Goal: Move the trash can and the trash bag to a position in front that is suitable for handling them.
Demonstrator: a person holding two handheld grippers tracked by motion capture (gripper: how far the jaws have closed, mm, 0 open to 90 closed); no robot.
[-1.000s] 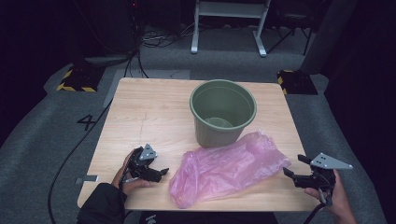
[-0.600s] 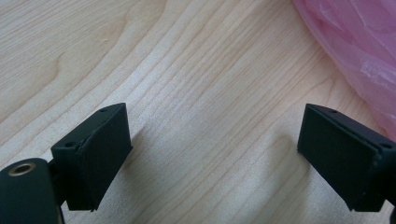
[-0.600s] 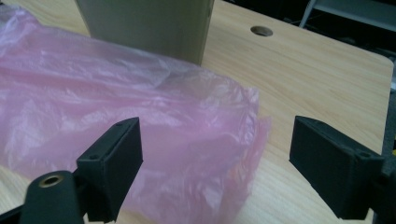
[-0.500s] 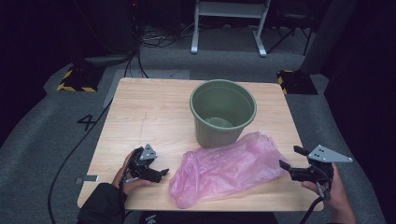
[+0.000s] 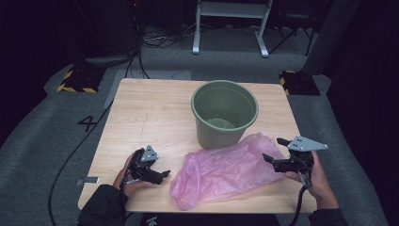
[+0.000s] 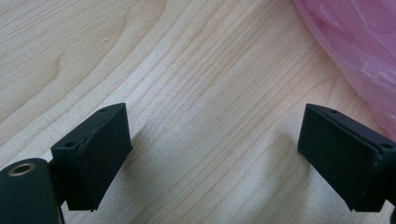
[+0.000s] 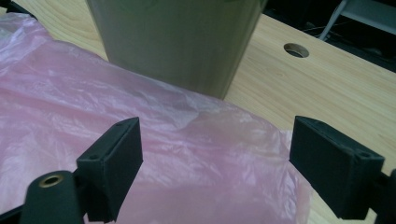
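Dark room, grey floor (image 5: 56, 141); wooden tabletop (image 5: 150, 113). Green bucket (image 5: 225, 113) upright, touching pink plastic bag (image 5: 226, 169) in front. Right gripper (image 5: 275, 150) fingers spread over bag's right edge. Left gripper (image 5: 162, 175) fingers spread, just beside bag.

floor (image 5: 42, 141) – grey carpet | table (image 5: 155, 113) – light wood | room dim
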